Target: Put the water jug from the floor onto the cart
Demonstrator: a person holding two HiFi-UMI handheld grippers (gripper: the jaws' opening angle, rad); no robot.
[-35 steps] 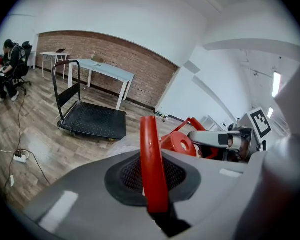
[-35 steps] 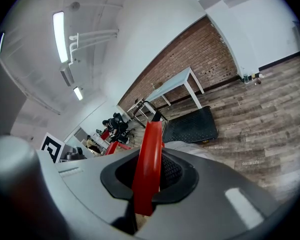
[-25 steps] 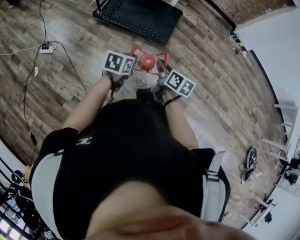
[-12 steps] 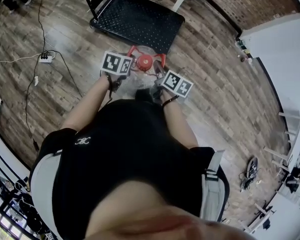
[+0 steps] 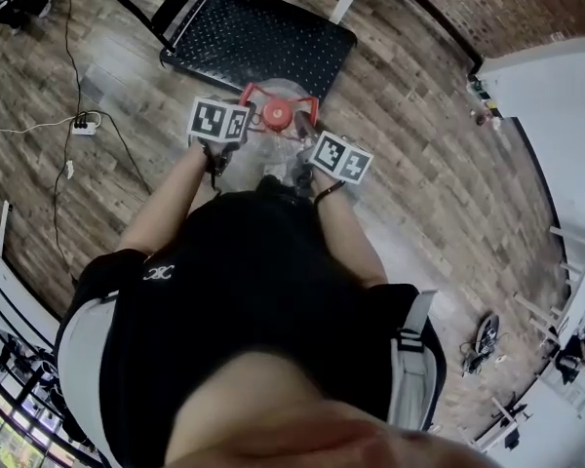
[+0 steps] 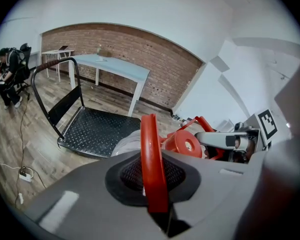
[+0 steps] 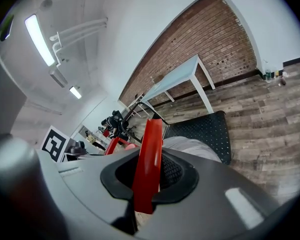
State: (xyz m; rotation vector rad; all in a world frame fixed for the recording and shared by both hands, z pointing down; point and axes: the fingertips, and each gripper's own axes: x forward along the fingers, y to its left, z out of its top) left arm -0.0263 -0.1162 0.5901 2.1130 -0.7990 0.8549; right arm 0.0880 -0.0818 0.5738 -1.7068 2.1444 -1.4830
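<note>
Gripping jug's (image 5: 273,150) red handle (image 6: 151,154) with left gripper (image 6: 157,208) and right gripper (image 7: 142,204) both clamped, we should level them and set it squarely on cart (image 5: 263,37).

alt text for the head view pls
Seen from above, a person grips a water jug by its red handle with left tongs and right tongs, beside a black cart on a wood floor.

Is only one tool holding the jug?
No, the left tool and the right tool both clamp the jug's red handle.
</note>
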